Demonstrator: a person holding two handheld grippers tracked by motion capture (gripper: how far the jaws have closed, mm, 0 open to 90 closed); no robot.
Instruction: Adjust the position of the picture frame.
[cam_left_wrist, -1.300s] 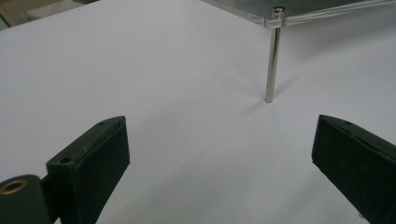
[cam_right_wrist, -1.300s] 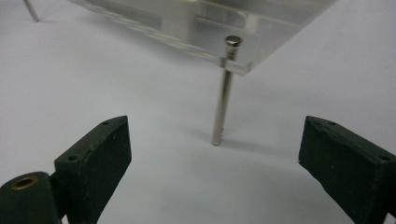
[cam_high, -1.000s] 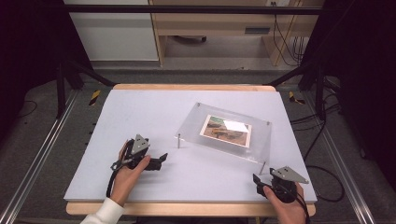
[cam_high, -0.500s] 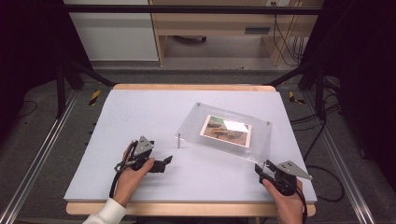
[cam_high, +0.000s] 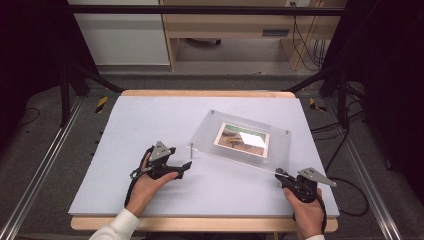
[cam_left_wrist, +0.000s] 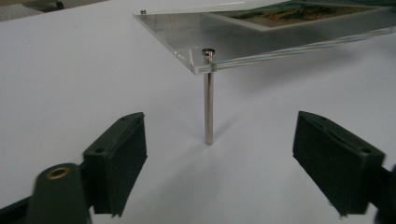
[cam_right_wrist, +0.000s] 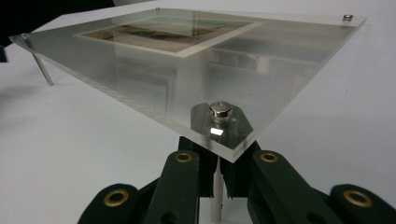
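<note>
Right hand-held gripper (cam_right_wrist: 215, 184) clamps the acrylic frame's (cam_right_wrist: 196, 70) near-corner leg (cam_right_wrist: 215, 205).

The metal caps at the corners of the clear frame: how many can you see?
4 metal caps on the clear frame: far corner, right corner, left corner above its leg, near corner above the right gripper. None seems hidden.

The left gripper (cam_high: 186, 169) is held low at the lower left of the high view, its jaws spread wide and just narrowed slightly, with nothing pressed between them. The right gripper (cam_high: 278, 175) is held at the lower right, its jaws just closed, clamped on a thin metal post (cam_right_wrist: 215, 196).
</note>
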